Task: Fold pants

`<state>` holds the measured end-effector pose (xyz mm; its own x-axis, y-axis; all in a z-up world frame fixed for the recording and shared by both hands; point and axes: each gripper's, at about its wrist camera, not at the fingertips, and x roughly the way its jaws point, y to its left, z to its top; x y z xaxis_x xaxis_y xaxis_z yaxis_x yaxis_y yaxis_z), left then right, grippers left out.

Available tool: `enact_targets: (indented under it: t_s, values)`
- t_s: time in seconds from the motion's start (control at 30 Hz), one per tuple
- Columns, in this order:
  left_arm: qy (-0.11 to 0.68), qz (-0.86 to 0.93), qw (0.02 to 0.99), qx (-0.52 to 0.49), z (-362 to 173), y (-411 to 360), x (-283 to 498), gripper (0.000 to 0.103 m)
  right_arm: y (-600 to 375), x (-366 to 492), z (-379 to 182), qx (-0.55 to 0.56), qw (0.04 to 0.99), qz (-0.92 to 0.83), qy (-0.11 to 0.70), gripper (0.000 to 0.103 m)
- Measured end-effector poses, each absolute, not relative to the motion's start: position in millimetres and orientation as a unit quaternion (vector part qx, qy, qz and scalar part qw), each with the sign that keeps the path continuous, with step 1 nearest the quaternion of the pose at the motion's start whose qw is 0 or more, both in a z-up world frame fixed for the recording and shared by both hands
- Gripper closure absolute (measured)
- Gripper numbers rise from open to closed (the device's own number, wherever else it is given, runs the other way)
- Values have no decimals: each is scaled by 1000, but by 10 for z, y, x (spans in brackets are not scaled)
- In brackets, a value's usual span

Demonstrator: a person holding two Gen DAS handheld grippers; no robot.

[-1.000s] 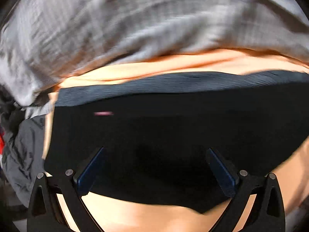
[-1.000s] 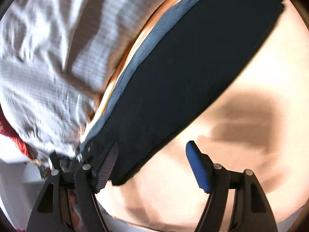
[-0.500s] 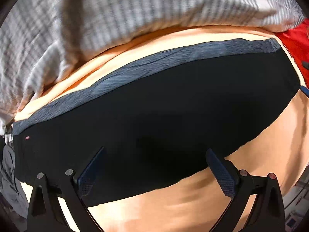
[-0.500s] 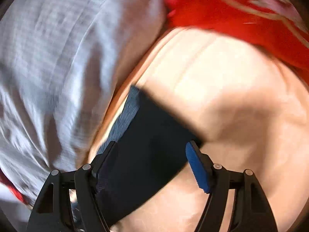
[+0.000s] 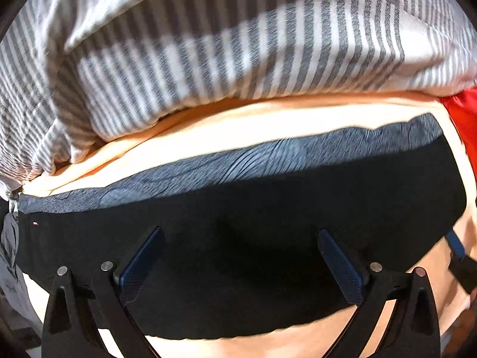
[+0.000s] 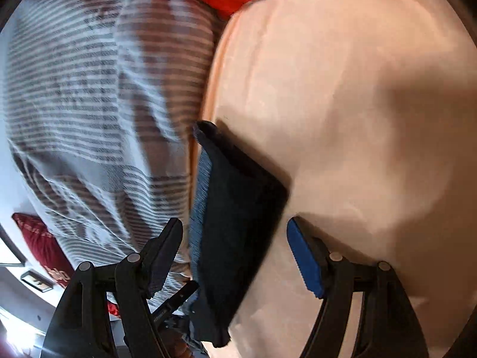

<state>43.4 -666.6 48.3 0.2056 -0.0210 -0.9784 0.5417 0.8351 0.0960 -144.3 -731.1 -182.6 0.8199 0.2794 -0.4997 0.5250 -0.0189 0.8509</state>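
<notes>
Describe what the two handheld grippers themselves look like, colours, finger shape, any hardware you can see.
Both are black plastic. The left gripper has angular frames with triangular cut-outs, round silver pivot pins, and flat fingers faced with dark blue, finely textured pads. The right gripper is the same build; one pad shows brighter blue with ridges. No cables, sleeves or markings are visible.

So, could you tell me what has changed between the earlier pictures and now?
The right gripper has swung along the black pants from their long side to the narrow end, which now lies between its open jaws. The left gripper has drawn back slightly, so the full folded length shows. Nothing was gripped or released. The pants stay folded on the peach sheet, beside the striped blanket.
</notes>
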Motion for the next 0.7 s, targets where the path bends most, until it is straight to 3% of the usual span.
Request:
enact_targets:
  t_s: [0.43,0.53,0.7]
  values:
    - [580,-140,775,208,502,-7487,800,0,-7357,-1349,-1815,687,656,-80,301,28]
    - [593,-126,770,200,451,-7562,797,0,-7352,-1281,-1820,694,653,-101,287,23]
    - [578,-129,781,200,540,-7633,791,0,-7298,-1158,-1907,733,633,-25,250,23]
